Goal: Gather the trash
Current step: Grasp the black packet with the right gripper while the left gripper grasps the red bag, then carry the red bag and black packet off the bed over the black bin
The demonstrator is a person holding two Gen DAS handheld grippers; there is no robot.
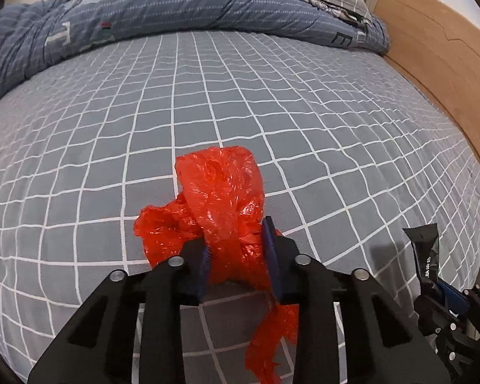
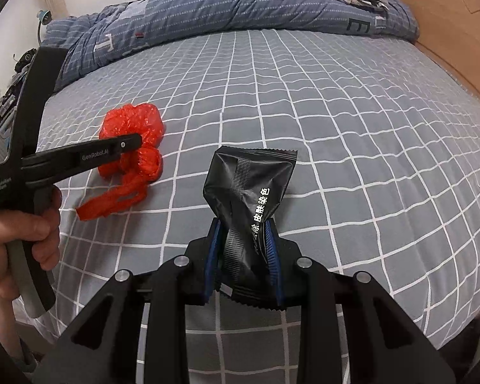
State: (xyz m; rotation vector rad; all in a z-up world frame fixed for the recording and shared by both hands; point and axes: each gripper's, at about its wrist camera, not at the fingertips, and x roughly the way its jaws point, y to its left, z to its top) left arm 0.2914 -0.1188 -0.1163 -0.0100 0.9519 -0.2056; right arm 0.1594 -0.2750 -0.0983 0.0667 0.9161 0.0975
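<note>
Left tool (image 1: 236, 240) clamped on red bag (image 1: 220, 198), on bed (image 1: 336, 128) at 12 o'clock, tail trailing toward 6. Right tool (image 2: 244, 243) clamped on black wrapper (image 2: 249, 185); nearer to neither.

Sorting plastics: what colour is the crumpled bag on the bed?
Red plastic bag, clearest in the left wrist view.

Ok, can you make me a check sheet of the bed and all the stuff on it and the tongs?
Surface: grey checked bedsheet, a bit wrinkled.
Job's things: red plastic bag, crumpled, on the sheet; black wrapper, twisted, held up.
Clutter: blue quilt bunched at the far end.
Grippers: left tongs shut on the red plastic bag; right tongs shut on the black wrapper.
Cables: nothing seen.
Surroundings: wooden bed frame on the right; a hand holds the left tongs.
</note>
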